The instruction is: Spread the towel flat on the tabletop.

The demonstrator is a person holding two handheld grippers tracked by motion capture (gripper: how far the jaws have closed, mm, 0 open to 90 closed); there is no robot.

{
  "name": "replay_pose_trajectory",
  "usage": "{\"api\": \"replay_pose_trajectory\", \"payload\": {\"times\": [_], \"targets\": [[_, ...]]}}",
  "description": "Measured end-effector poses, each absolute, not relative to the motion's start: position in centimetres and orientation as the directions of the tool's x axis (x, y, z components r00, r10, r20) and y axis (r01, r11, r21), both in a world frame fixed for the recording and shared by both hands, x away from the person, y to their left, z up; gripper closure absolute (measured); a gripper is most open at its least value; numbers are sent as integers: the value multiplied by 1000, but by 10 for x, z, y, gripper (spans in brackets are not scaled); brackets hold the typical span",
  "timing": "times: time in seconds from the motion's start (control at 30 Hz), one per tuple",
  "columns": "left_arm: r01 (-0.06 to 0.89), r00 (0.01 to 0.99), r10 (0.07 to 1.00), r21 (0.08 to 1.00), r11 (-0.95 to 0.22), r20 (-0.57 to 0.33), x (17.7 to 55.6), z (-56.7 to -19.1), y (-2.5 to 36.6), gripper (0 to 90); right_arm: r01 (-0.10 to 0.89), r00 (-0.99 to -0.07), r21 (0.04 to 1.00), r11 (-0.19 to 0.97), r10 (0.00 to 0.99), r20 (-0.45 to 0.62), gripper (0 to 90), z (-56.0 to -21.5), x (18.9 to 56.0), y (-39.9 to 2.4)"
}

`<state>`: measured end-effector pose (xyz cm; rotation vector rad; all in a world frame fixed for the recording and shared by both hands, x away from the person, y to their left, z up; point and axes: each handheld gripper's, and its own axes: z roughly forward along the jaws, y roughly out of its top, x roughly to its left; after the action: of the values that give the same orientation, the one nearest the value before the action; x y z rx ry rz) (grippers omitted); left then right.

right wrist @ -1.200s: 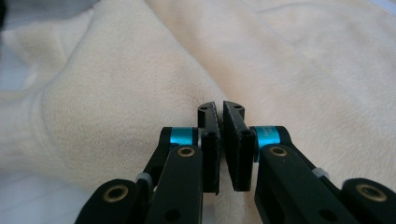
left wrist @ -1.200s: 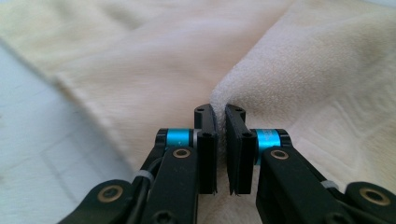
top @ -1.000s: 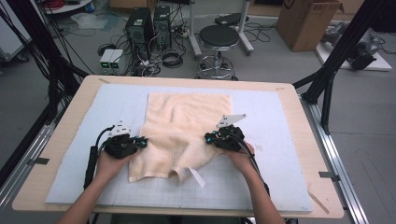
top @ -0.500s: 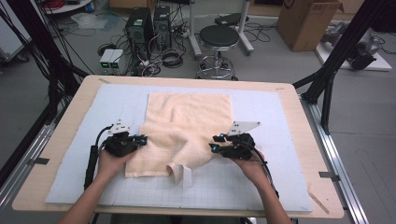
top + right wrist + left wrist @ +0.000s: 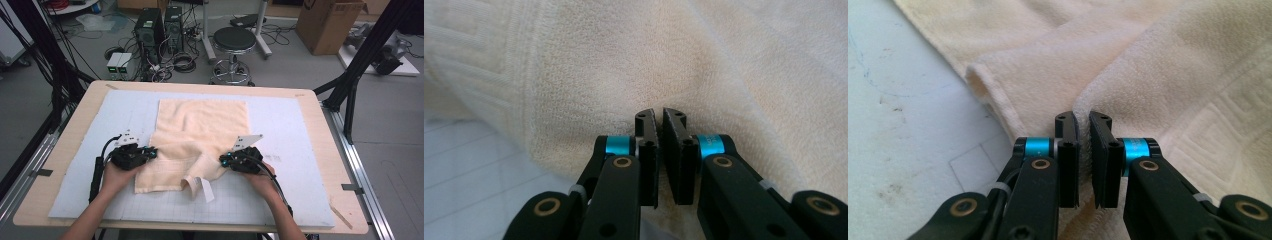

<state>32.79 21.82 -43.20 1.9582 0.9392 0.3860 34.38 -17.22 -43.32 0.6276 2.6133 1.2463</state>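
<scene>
- While you look down from the high view, your left gripper (image 5: 150, 152) sits at the left edge of the cream towel (image 5: 200, 130), held in your left hand (image 5: 117, 175), with its cable looping back along the forearm.
- Seen in the left gripper view, that gripper (image 5: 1083, 122) has its jaws nearly together and pinched on a raised fold of the towel (image 5: 1158, 90); the cloth bulges up right at the tips (a thin slot is left between them).
- Left of that fold, the towel's hem lies on the pale gridded mat (image 5: 908, 125), which covers the desk (image 5: 65, 150).
- Moving to the middle, the towel lies spread over the mat, its far half flat and its near half rumpled; the near edge is curled into a small roll with a white label (image 5: 206, 189) sticking out toward you.
- Further right, your right gripper (image 5: 222, 161) rests at the towel's right near edge, held in your right hand (image 5: 262, 177), a grey plate on top of it.
- Looking along the right gripper view, that gripper (image 5: 659, 117) has just been closing its jaws; they are now clamped on a pinch of the towel (image 5: 589, 65), whose ribbed border runs off to the left.
</scene>
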Motion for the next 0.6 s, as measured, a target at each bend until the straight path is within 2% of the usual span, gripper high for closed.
{"api": "replay_pose_trajectory", "payload": {"times": [0.13,0.4,0.43,0.47,0.5,0.6], "targets": [[424,694,716,844,-328,-70,309,-425,220,826,278,-910,805,524,413,46,854,-423,327,-187],[366,765,640,867,-339,-74,267,-407,222,829,206,-934,852,482,357,24,846,-399,286,-210],[365,779,621,866,-341,-83,264,-406,222,828,192,-940,855,482,341,19,822,-397,282,-211],[363,790,605,867,-341,-93,262,-404,222,818,193,-940,856,479,339,22,744,-395,279,-213],[362,792,603,868,-341,-94,262,-403,222,784,203,-937,861,466,348,33,709,-393,278,-215],[350,787,609,883,-313,-96,271,-398,223,684,217,-927,871,442,373,41,672,-391,286,-220]]}}
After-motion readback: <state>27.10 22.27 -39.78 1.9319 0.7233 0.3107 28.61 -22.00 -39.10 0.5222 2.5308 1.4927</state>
